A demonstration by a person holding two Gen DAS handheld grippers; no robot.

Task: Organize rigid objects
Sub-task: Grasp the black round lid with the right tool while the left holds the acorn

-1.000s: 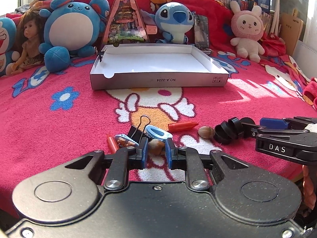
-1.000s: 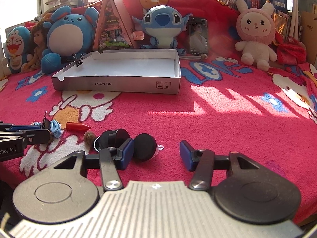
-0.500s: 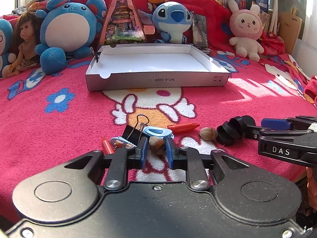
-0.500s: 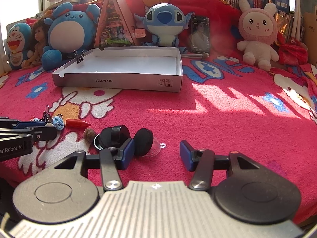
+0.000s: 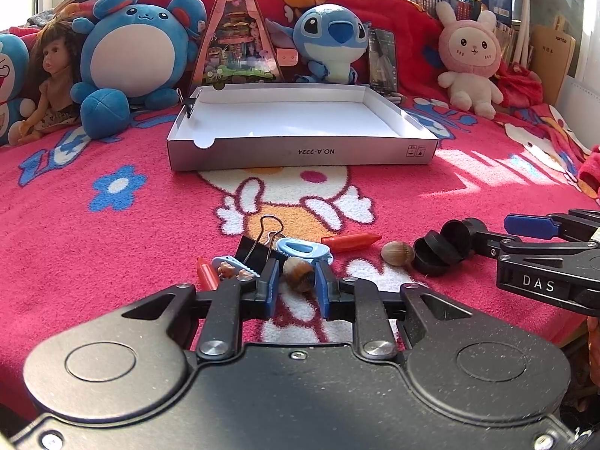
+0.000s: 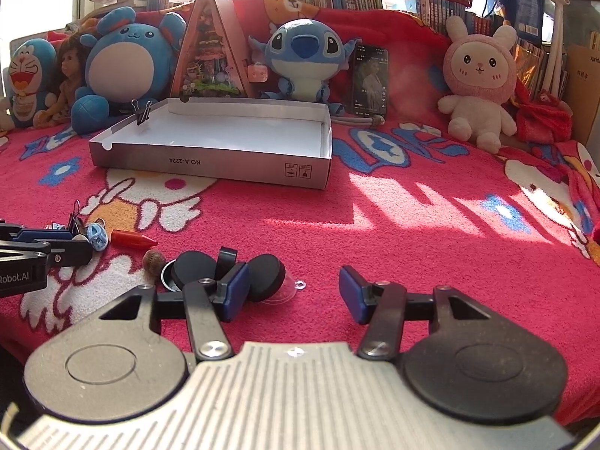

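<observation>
A pink blanket point(image 5: 112, 255) with cartoon pictures covers the bed, and stuffed toys point(image 5: 138, 56) sit along the back by book shelves. An empty white box point(image 5: 300, 150) lies in the middle. The left tongs point(image 5: 296, 285) pinch a small brown shell point(image 5: 299, 278) among little things near the front. The right tongs point(image 6: 294, 292) are spreading wider with nothing between them; black caps point(image 6: 266, 277) sit beside their left finger, partly hidden behind it.

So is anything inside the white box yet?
No, the white box shows only its bare floor, with nothing but a binder clip clamped on its left wall.
</observation>
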